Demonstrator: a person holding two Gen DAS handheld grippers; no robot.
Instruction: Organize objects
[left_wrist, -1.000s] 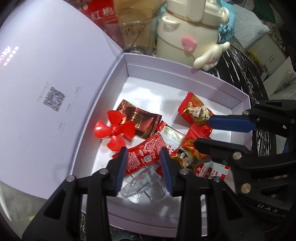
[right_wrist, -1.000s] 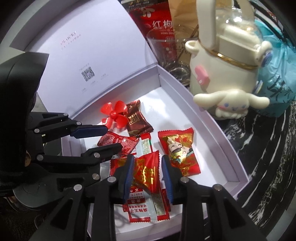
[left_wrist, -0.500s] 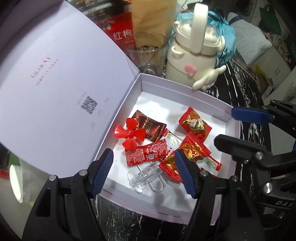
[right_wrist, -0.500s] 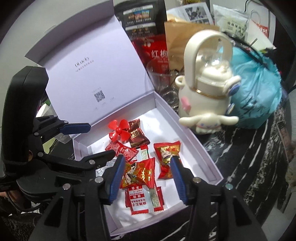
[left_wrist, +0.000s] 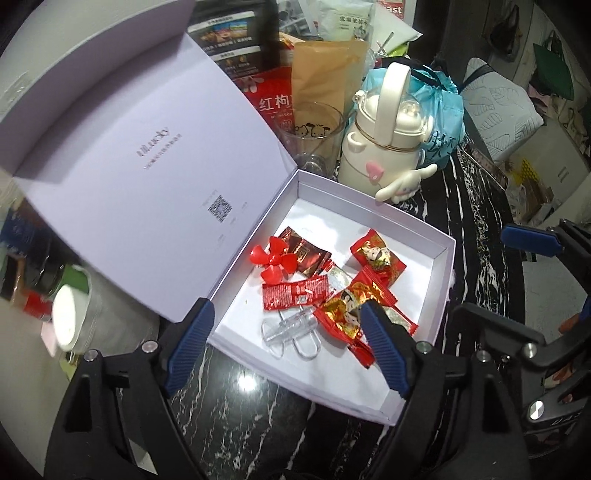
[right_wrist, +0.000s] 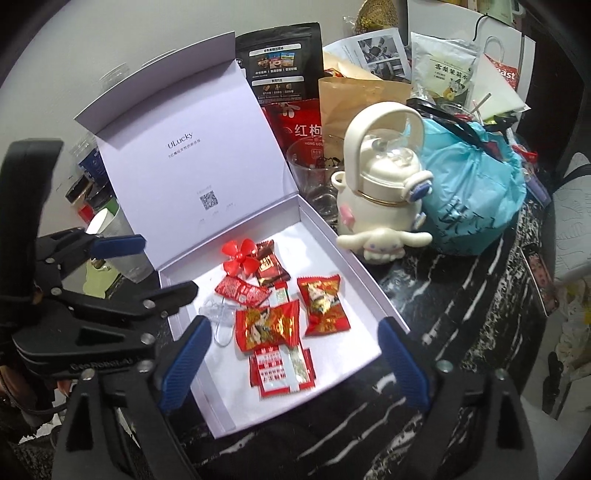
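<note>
Both tongs, left tongs (left_wrist: 286, 345) and right tongs (right_wrist: 295, 363), are opening with nothing gripped, above the open white box (right_wrist: 369, 280) holding red candy packets (right_wrist: 267, 328) on the marbled surface (right_wrist: 461, 314).

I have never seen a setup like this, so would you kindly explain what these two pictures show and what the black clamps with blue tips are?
No robot here: a person holds a hand-operated claw in each hand, and each claw carries a wide-angle camera looking along its two blue-padded fingers. One picture comes from the left claw, the other from the right claw; each also sees the other claw off to one side. Both claws are opening and nothing is between their fingers, so nothing is held.

Below them an open white gift box, lid raised, sits on a black marble-patterned table. Inside lie red candy packets, a red plastic propeller and a clear plastic clip. Beside the box stand a cream cartoon-dog bottle, a drinking glass and a blue bag.
</note>
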